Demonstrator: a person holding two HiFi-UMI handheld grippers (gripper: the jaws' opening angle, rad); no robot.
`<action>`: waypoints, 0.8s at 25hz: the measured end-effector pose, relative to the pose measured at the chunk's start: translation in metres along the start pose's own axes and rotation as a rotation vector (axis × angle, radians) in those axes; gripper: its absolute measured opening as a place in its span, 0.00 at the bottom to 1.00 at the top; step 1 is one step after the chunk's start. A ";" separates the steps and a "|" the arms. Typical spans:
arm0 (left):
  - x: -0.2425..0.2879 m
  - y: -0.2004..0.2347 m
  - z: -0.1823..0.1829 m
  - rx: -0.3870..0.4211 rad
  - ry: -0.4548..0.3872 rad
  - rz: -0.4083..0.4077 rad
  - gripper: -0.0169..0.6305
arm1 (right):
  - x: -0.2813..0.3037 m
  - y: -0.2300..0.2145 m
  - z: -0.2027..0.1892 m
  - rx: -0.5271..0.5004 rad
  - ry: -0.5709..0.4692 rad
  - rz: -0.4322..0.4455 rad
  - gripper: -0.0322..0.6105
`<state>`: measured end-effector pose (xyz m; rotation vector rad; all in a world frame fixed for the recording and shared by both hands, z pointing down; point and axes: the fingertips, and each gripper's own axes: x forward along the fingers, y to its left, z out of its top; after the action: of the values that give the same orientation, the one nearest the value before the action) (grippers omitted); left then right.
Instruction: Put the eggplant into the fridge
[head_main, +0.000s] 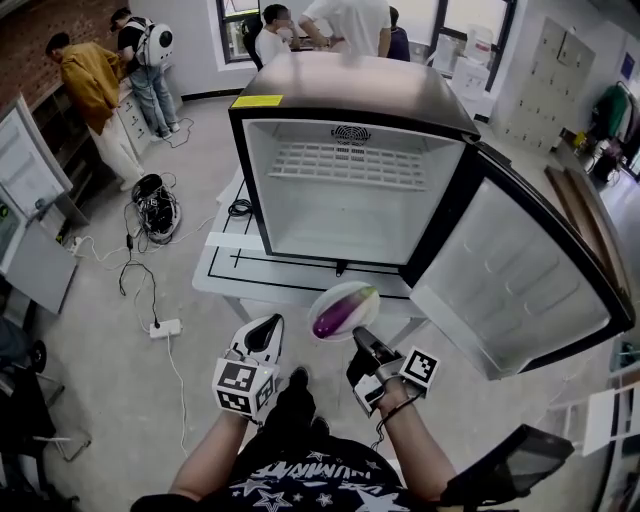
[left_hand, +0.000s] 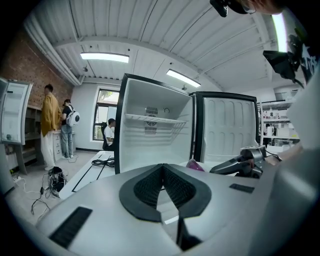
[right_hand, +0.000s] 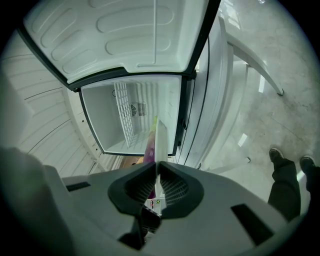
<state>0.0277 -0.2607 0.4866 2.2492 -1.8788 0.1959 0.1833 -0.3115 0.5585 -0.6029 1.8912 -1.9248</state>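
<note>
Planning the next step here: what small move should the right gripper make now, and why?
Probably carry the white oval plate with the purple eggplant forward toward the open white fridge: the right gripper is shut on the plate's rim, the plate hangs short of the opening, and the door stands wide.

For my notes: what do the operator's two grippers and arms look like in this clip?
The left gripper has a white shell with black ribbed pads; the right gripper looks darker, grey to black. Each carries a cube of black-and-white square markers. A thin cable runs at the right wrist. Forearms are bare below a black star-printed T-shirt.
</note>
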 end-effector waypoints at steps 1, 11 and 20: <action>0.006 0.004 0.002 0.001 -0.002 -0.002 0.04 | 0.005 0.000 0.004 0.000 -0.003 -0.001 0.09; 0.077 0.046 0.024 -0.010 -0.013 -0.031 0.04 | 0.071 0.013 0.055 -0.017 -0.037 -0.003 0.09; 0.140 0.075 0.033 0.004 -0.021 -0.067 0.04 | 0.126 0.007 0.090 -0.020 -0.057 -0.006 0.09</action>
<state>-0.0217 -0.4156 0.4922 2.3211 -1.8114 0.1663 0.1266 -0.4560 0.5571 -0.6635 1.8779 -1.8746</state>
